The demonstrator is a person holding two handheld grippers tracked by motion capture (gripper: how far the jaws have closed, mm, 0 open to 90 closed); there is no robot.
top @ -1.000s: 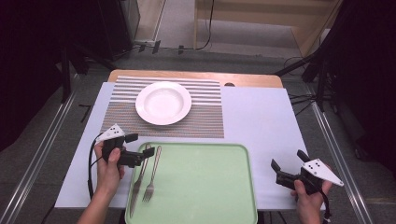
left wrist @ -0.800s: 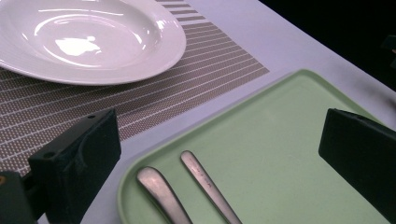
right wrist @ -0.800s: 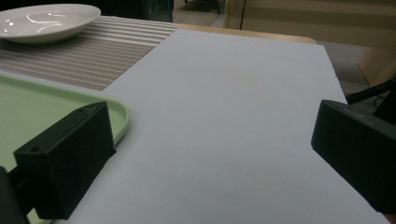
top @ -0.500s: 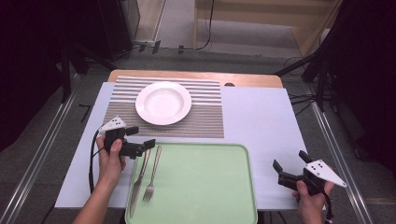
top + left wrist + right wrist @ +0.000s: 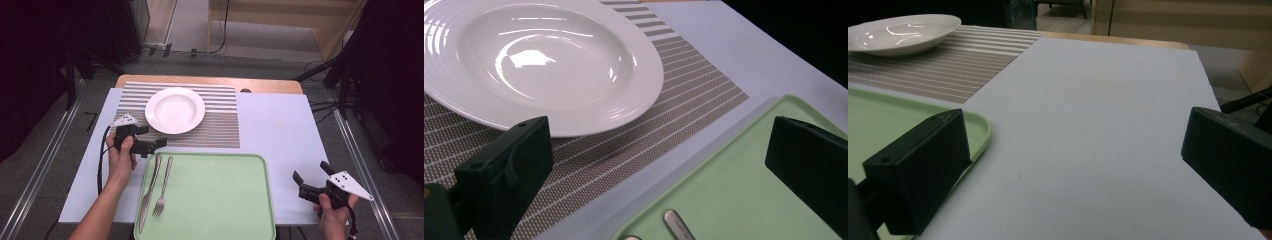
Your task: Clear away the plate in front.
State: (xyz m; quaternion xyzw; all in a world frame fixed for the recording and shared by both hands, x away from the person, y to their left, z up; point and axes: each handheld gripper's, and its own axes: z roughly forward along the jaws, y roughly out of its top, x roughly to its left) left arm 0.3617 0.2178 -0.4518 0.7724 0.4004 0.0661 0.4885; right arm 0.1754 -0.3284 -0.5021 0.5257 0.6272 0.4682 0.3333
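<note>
A white deep plate (image 5: 175, 110) (image 5: 539, 65) rests on a striped placemat (image 5: 215, 127) (image 5: 659, 125). In front of it lies a green tray (image 5: 215, 200) (image 5: 734, 190) with a knife (image 5: 149, 192) and a fork (image 5: 162, 187) at its left side; their handle tips (image 5: 678, 226) show in the left gripper view. My left gripper (image 5: 151, 137) (image 5: 659, 150) is open and empty, held just past the tray's far left corner and close to the plate's near rim. At the table's near right corner my right gripper (image 5: 311, 172) (image 5: 1073, 150) is open and empty.
A white cover (image 5: 280, 130) (image 5: 1098, 125) spreads over the table, with a wooden edge (image 5: 210, 80) at the back. In the right gripper view the tray's corner (image 5: 968, 125) lies left and the plate (image 5: 903, 30) far left. Metal rails (image 5: 360, 160) flank the table.
My left gripper has moved away from the person, from over the cutlery handles toward the plate's near rim. The right gripper has barely shifted.
</note>
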